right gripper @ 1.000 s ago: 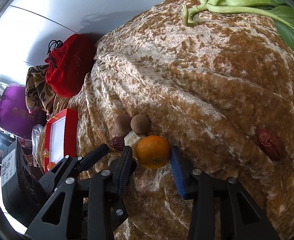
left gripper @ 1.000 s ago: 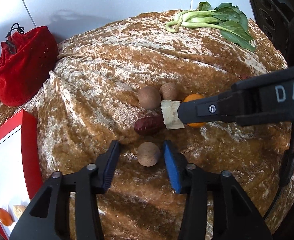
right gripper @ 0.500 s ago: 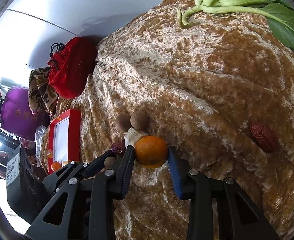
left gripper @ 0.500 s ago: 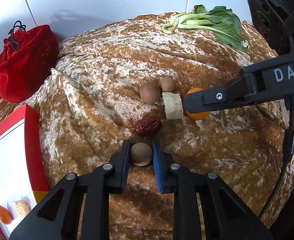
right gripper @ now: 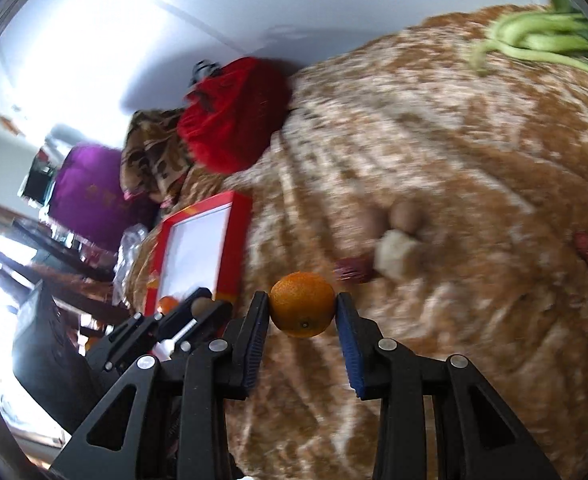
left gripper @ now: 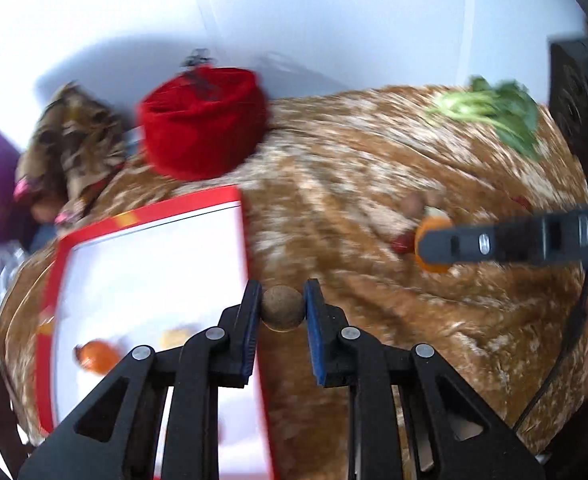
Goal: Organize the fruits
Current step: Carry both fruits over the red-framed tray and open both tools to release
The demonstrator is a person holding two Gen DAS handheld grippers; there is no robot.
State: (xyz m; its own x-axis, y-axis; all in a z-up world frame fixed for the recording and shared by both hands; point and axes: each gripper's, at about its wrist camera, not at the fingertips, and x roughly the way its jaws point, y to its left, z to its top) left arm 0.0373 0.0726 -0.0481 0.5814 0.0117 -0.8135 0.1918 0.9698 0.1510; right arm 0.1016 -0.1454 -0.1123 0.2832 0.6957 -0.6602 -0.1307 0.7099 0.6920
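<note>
Holding a brown fruit (left gripper: 283,308) clamped in the left gripper (left gripper: 283,309), with the tray (left gripper: 150,264) just left; right gripper (right gripper: 303,312) clamped on the orange (right gripper: 303,305), farther right.

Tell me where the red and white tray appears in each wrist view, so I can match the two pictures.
Left wrist view: the red and white tray fills the lower left, just left of the left gripper.
Right wrist view: the tray is smaller, at left of centre, above the left gripper.
Shared landmark: the red velvet pouch lies beyond the tray in both.
</note>
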